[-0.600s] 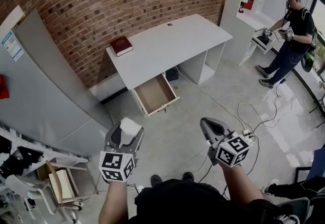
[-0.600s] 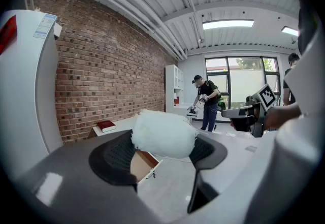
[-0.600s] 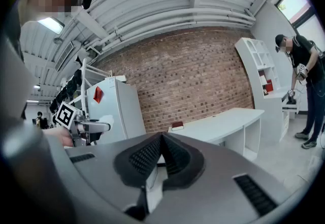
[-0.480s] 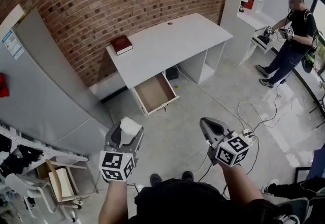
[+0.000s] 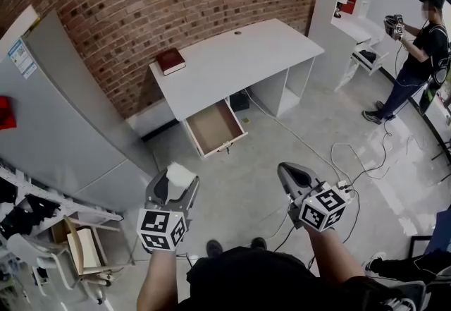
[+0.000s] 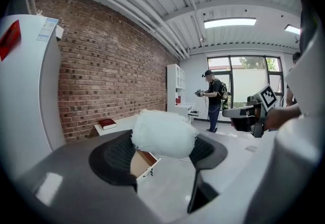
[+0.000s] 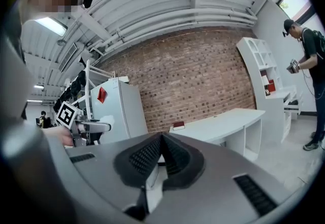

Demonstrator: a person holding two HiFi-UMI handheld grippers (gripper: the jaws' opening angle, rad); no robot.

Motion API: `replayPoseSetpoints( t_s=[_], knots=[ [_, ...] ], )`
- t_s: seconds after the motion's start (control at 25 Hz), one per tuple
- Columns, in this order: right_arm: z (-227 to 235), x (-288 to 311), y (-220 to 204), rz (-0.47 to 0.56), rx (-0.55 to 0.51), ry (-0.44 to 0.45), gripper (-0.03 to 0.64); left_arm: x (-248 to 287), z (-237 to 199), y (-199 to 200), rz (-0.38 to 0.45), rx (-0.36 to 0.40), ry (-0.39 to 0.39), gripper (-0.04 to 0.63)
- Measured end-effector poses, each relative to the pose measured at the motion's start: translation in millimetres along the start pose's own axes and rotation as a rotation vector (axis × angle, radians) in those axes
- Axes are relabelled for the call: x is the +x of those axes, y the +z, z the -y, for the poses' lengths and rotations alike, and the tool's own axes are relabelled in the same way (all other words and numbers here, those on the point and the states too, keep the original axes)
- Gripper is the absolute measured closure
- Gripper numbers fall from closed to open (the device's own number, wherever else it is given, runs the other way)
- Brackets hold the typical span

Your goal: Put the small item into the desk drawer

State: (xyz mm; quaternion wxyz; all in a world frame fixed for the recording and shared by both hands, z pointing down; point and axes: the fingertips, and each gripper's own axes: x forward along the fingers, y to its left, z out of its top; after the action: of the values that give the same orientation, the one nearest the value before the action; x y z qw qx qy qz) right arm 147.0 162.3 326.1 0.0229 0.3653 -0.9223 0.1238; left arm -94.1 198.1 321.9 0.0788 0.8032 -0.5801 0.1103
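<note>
Left tongs (image 5: pixel 173 185), spread wide, grip the white item (image 6: pixel 163 134); the open drawer (image 5: pixel 215 130) lies ahead, nearer them than the shut, empty right tongs (image 5: pixel 292 178).

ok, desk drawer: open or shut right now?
Open. The drawer is pulled well out from under the white desk, and the head view shows its brown inside bottom.
</note>
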Motion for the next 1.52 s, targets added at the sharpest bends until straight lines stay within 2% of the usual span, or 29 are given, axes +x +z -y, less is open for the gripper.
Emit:
replayPoseSetpoints(
  t_s=[0.28, 0.52, 0.8, 1.12, 1.52],
  knots=[
    [22.7, -36.3, 2.4, 0.023, 0.003, 0.004, 0.607, 7.9, 32.3, 4.6, 0.001, 0.006, 0.01, 0.284],
    [35.5, -60.4, -5.8, 0.008, 0.017, 0.006, 0.606, 9.8, 52.9, 2.0, -0.001, -0.02, 0.019, 0.284],
    [41.8, -48.8, -14.4, -0.017, 0.041, 0.02, 0.606, 18.8, 53.0, -3.2, -0.018, -0.019, 0.015, 0.284],
    [41.1, 17.1, -20.6, -0.057, 0.067, 0.016, 0.606, 45.3, -8.4, -11.8, -0.031, -0.047, 0.019, 0.284],
    [35.1, 127.1, 3.4, -0.068, 0.05, -0.001, 0.606, 103.7, -109.0, 2.8, -0.005, -0.054, -0.024, 0.284]
  ],
)
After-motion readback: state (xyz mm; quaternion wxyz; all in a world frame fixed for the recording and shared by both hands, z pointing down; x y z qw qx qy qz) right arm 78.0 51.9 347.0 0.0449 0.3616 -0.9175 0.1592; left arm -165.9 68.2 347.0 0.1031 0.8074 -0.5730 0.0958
